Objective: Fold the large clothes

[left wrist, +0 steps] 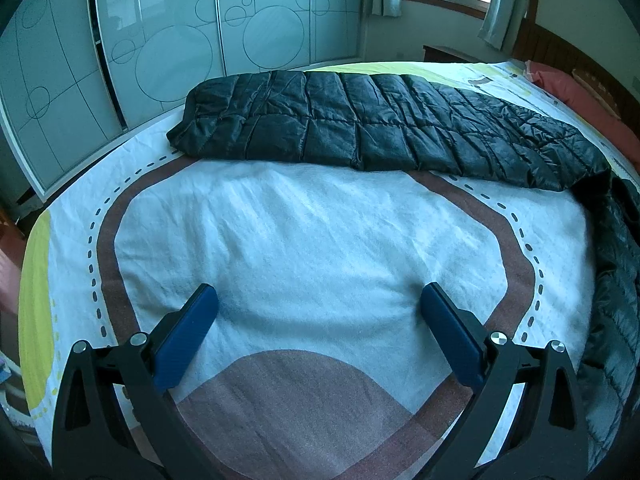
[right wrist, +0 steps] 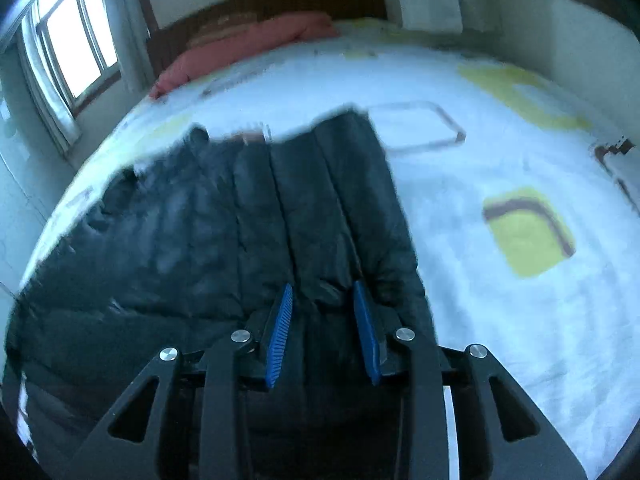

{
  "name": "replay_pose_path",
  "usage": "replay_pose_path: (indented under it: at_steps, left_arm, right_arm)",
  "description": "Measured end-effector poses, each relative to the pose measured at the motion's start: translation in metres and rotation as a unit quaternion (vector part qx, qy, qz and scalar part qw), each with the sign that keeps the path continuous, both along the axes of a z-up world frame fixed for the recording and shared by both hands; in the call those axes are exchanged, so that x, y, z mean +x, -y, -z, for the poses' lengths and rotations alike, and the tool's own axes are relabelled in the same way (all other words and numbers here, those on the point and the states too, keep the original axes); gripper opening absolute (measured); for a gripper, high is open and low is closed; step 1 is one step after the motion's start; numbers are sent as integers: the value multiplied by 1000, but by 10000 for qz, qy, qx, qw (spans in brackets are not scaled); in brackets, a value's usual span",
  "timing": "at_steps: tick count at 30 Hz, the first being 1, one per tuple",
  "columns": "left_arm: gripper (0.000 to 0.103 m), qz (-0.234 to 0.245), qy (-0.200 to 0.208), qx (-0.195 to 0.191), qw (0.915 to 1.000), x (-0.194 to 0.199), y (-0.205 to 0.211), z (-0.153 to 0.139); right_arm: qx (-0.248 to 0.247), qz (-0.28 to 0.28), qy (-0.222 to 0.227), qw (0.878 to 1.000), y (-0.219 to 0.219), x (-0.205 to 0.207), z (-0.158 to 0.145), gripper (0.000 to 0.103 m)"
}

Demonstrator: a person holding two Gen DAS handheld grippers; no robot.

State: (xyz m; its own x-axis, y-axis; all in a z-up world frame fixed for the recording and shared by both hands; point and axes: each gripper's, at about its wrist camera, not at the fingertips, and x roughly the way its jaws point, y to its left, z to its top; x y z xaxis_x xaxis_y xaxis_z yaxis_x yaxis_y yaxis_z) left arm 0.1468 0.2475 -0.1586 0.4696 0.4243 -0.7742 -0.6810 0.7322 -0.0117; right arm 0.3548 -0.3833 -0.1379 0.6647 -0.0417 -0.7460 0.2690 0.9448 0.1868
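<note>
Left gripper [left wrist: 318, 300]: jaws stand wide apart, nothing between them, poised over bare bedsheet [left wrist: 304, 232] in the lower half of the left wrist view. It touches no garment.

Right gripper [right wrist: 322, 304]: jaws drawn in narrow, with a pinched ridge of the coat [right wrist: 224, 232] bunched between the blue pads [right wrist: 280, 332] at lower centre of the right wrist view. The fabric bulges in the gap, so this reads as a grip on the coat's edge. The picture is blurred, and how deep the bite goes cannot be told.

Location of the coat: a black quilted garment lying across the bed. In the left wrist view it stretches as a long band across the upper middle of the frame [left wrist: 360, 128], its right end trailing down the right edge. In the right wrist view it fills the left and centre, its far end near the upper centre. A pink pillow [right wrist: 248, 48] lies beyond it at upper left, apart from it.

Assessment of the step in hand: the fold appears to be just starting, with one edge taken up.

Recommendations:
- Confirm the pinch holds all layers; slick padded shell slips easily.
- Bring the idle left gripper to a matching edge so the fold carries evenly.
- Lift enough to clear the sheet, or it will drag and wrinkle.
- Lay the edge square to the quilt lines before release.
</note>
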Motion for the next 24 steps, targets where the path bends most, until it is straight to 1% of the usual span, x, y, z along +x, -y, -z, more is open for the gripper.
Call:
replay_pose_path:
  at_steps: [2,4,6,7,9,12,14,16,17,18,19,20,22,23,24]
  left_arm:
    - [101,-1,-12,25,10000,1,0,0]
    - [101,-3,-17,36,10000,0,1,0]
    - [101,-3,-15,36,10000,1,2,1]
    - [101,-3,-16,38,10000,1,2,1]
    - [101,-4,-16,40,10000,1,2,1]
    - [101,-3,-3,37,10000,1,2,0]
    - [101,-4,-7,49,10000,1,2,1]
    - [101,-3,1,34,10000,1,2,1]
    - [101,-3,0,32,10000,1,1,1]
    - [101,-3,-4,38,10000,1,2,1]
    - [101,-3,-6,43,10000,1,2,1]
    - [101,-2,-5,37,10000,1,1,1]
    - [101,-1,4,30,10000,1,2,1]
    - [101,-1,8,26,10000,1,1,1]
    - [101,-4,-3,39,10000,1,2,1]
  right_arm:
    - [-157,74,273,9995,-1,2,-16,33]
    - [-232,65,435,9988,-3,15,-21,33]
    - [-327,58,382,9987,-1,31,-15,33]
    - [-336,54,219,9992,1,42,-5,33]
    - [-8,-3,-434,9991,11,63,30,34]
    - [-122,55,-399,9991,11,62,17,33]
    - [-154,-23,-140,9998,4,62,1,33]
    - [-383,-86,33,9992,-6,66,-6,34]
    - [-408,-125,49,9991,-9,69,-4,36]
    - [-383,-171,-61,9991,-12,76,5,43]
    - [-350,-215,-244,9989,-15,83,17,45]
    - [-432,-278,-350,9981,-17,88,30,45]
    - [-646,-225,-292,9972,-22,87,24,45]
    - [-618,-183,-258,9976,-25,82,17,45]
    - [-477,-252,-121,9985,-29,73,10,45]
